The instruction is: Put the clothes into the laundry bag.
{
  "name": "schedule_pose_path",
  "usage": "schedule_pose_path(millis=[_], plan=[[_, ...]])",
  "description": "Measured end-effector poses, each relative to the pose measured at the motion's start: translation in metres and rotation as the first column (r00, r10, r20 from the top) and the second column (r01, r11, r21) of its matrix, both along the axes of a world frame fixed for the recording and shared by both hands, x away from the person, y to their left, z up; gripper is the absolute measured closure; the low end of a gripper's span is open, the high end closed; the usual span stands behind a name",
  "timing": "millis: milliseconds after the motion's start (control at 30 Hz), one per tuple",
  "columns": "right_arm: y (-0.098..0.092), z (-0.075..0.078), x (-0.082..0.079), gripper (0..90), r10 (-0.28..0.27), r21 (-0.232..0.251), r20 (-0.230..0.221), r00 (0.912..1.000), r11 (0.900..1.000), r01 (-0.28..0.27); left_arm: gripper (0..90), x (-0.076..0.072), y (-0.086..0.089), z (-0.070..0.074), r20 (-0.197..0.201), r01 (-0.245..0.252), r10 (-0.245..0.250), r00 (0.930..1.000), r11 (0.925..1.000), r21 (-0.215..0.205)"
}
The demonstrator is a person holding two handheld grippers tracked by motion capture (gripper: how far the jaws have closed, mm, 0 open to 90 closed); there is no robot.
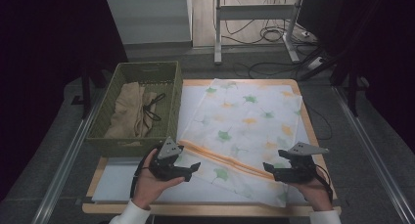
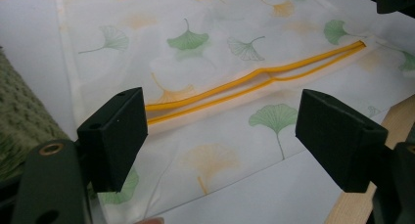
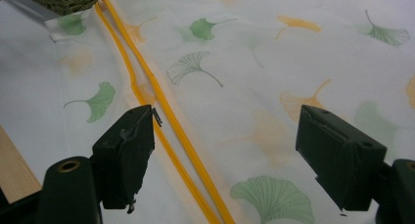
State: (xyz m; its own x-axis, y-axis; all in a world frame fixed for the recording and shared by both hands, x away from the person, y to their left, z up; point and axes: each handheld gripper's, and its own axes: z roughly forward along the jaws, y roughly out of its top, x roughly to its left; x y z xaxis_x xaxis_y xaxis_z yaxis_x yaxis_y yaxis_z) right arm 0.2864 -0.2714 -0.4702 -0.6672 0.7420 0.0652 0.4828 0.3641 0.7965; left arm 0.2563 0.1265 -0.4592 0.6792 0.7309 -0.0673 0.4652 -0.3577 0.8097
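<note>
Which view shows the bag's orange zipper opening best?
The left gripper view: the zipper opening runs nearly end to end, its two edges parted. The right gripper view shows a close stretch between the jaws; the high view shows it whole but small, between both grippers.

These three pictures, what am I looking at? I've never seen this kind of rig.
A person at a table holds a hand-held two-jaw tool in each hand: the left gripper and the right gripper. The high view looks down from above; the other two pictures come from cameras riding on each gripper, looking past its black jaws. On the table lies a white laundry bag printed with ginkgo leaves, with an orange zipper. Beside it stands a green basket holding beige cloth. Both grippers are open, holding nothing.
</note>
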Motion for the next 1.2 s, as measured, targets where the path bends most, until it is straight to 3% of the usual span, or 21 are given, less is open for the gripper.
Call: schedule_pose_path(millis=[233,333,533,700,1033,1200], plan=[[0.002,0.002,0.0,21.1,0.018,-0.007,0.019,0.9996,1.0,-0.018,18.7,-0.004,0.004,0.005,0.007,-0.031,0.031,0.9995,0.9995,-0.001],[-0.002,0.004,0.0,20.7,-0.001,-0.008,0.042,0.9991,1.0,0.001,18.7,-0.004,0.001,0.004,0.001,-0.024,0.024,0.9997,0.9997,0.005],[-0.012,0.007,0.0,20.5,-0.033,0.037,0.052,0.9981,0.999,0.031,17.7,-0.002,0.0,0.002,-0.013,-0.027,0.027,0.9995,0.9995,0.018],[-0.015,0.008,0.002,22.1,-0.058,0.079,0.007,0.9983,0.995,0.057,17.7,0.001,0.003,0.001,-0.03,-0.045,0.045,0.9985,0.999,0.0],[-0.004,0.009,0.003,22.8,-0.044,0.066,-0.03,0.9986,0.997,0.046,17.3,-0.001,0.007,0.002,-0.022,-0.068,0.068,0.9974,0.9977,0.008],[0.004,0.013,0.005,22.6,-0.043,0.037,-0.044,0.9981,0.998,0.045,17.3,-0.002,0.009,0.004,-0.021,-0.068,0.068,0.9975,0.9977,0.005]])
